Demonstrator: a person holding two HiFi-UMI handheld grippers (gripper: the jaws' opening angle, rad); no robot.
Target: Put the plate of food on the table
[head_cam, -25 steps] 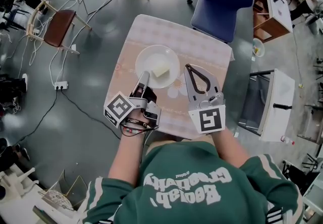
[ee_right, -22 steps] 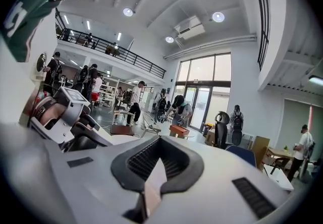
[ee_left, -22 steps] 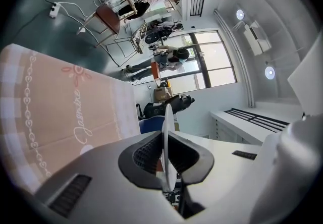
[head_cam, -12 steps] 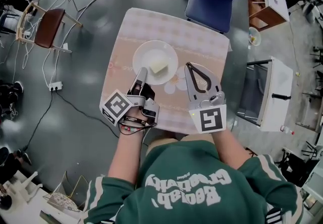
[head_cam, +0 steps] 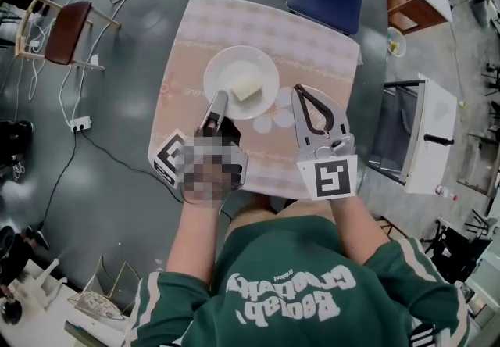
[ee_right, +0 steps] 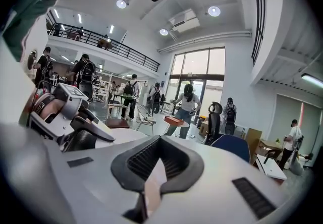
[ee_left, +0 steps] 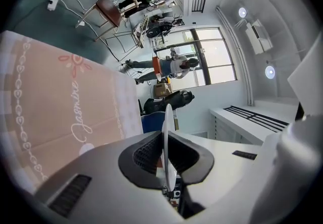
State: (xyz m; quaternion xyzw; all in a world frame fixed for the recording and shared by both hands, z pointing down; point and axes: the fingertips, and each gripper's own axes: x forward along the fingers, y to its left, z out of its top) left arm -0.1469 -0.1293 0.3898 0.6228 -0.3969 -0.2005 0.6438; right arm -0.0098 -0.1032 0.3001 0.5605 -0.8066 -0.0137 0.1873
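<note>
You have the left gripper (head_cam: 219, 98) turned on its side, forearm reaching straight ahead, and its jaws are clamped on the near rim of the white plate (head_cam: 217, 64). The plate carries a pale block of food (head_cam: 247, 89) and sits over the middle of the pink-clothed surface (head_cam: 301, 41), though I cannot tell whether it touches the cloth. Your right gripper (head_cam: 300, 92) lies flat with its marker cube facing up, just right of the plate and apart from it, its jaws closed together on nothing.
</note>
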